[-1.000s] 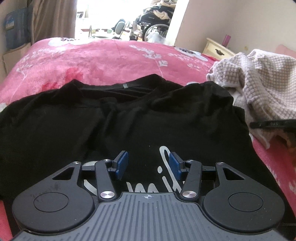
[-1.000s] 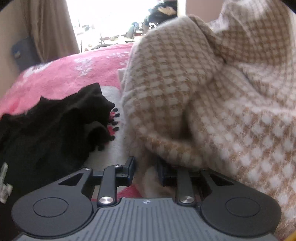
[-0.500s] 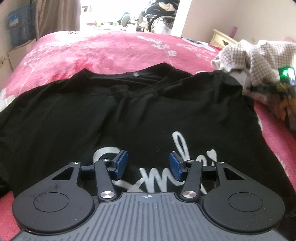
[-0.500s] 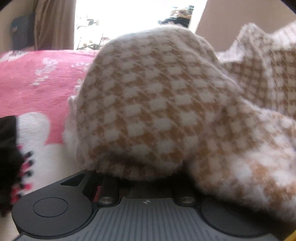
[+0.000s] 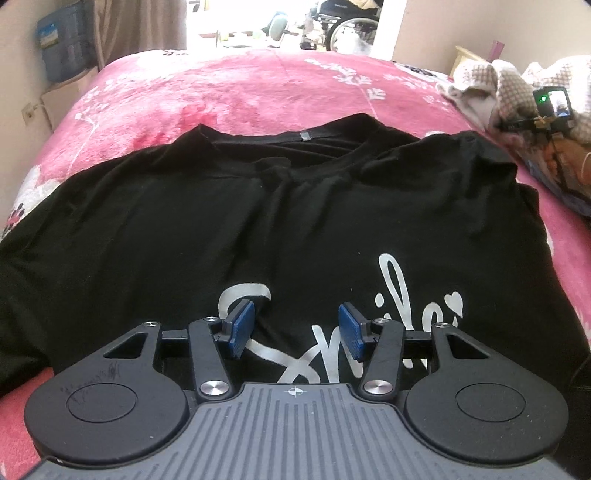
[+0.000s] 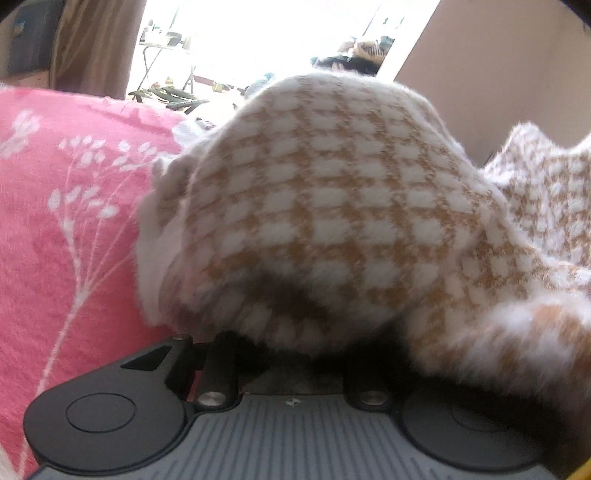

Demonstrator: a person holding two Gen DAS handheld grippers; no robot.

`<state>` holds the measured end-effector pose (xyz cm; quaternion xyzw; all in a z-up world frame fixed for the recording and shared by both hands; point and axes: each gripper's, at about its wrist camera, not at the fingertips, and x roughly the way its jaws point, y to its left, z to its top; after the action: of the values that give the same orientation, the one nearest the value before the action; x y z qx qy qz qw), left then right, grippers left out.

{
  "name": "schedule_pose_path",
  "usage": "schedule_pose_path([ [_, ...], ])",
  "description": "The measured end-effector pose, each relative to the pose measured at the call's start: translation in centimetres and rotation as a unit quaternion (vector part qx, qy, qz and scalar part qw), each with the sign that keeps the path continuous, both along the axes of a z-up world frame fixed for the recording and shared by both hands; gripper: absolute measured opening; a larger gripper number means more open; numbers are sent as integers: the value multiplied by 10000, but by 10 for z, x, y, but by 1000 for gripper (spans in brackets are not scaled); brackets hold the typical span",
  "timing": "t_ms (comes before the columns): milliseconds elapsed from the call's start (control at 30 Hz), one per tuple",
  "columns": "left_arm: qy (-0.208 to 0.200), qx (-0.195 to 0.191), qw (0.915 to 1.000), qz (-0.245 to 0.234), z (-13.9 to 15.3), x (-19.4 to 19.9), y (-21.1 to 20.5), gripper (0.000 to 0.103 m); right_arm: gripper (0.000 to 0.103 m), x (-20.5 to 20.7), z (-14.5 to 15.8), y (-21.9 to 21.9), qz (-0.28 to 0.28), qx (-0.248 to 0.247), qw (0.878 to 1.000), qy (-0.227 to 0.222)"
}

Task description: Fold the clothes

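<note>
A black T-shirt (image 5: 258,206) with white script print lies spread front-up on the pink bedspread (image 5: 240,92), its collar at the far side. My left gripper (image 5: 295,328) hovers over the shirt's print, open, with nothing between its blue pads (image 5: 238,328). A fluffy tan-and-white checked sweater (image 6: 332,221) is bunched over my right gripper (image 6: 291,365) and hides its fingertips. The jaws are opening with sweater fabric between them. In the left wrist view the sweater (image 5: 476,85) sits at the far right of the bed, beside the shirt's shoulder.
The pink floral bedspread (image 6: 55,221) extends left of the sweater. A cream nightstand (image 5: 469,55) stands by the wall at the back right. A wheelchair (image 5: 351,22) is in the bright doorway beyond the bed, and a blue hanging organizer (image 5: 59,48) is at the left wall.
My right gripper has carried the checked sweater rightward, away from the black shirt, and the fabric now covers its fingers. The left view has tipped down, showing more of the white print.
</note>
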<state>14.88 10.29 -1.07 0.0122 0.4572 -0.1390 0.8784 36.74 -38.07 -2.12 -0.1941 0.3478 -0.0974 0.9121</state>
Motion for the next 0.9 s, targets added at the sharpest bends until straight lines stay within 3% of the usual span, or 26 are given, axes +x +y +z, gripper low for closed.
schedule_pose_path([
  [133,-42,-71,10000,-48,2,2,-3,51,29,-40,15,27,666,164,9971,-328],
  [233,-74,-13,9998,-191,4,3,-7,51,43,-93,50,37,1184,1360,9811,-695],
  [333,-114,-82,9995,-297,7,5,-11,51,43,-139,67,33,1060,2702,9566,-267],
  [367,-137,-119,9993,-324,8,6,-12,51,43,-150,64,27,852,2922,9525,-75],
  [433,-158,-199,9990,-364,9,8,-14,51,43,-166,53,13,355,3019,9524,228],
  [533,-168,-256,9987,-398,10,8,-15,51,39,-173,32,-16,-507,2280,9719,278],
  [567,-164,-270,9986,-417,10,7,-16,51,38,-174,31,-24,-625,2286,9711,298],
  [700,-234,-343,9979,-491,15,3,-13,51,43,-192,52,-11,-440,3381,9399,165],
  [900,-196,-652,9969,-386,13,3,-12,52,46,-184,44,33,-168,5294,8452,717],
])
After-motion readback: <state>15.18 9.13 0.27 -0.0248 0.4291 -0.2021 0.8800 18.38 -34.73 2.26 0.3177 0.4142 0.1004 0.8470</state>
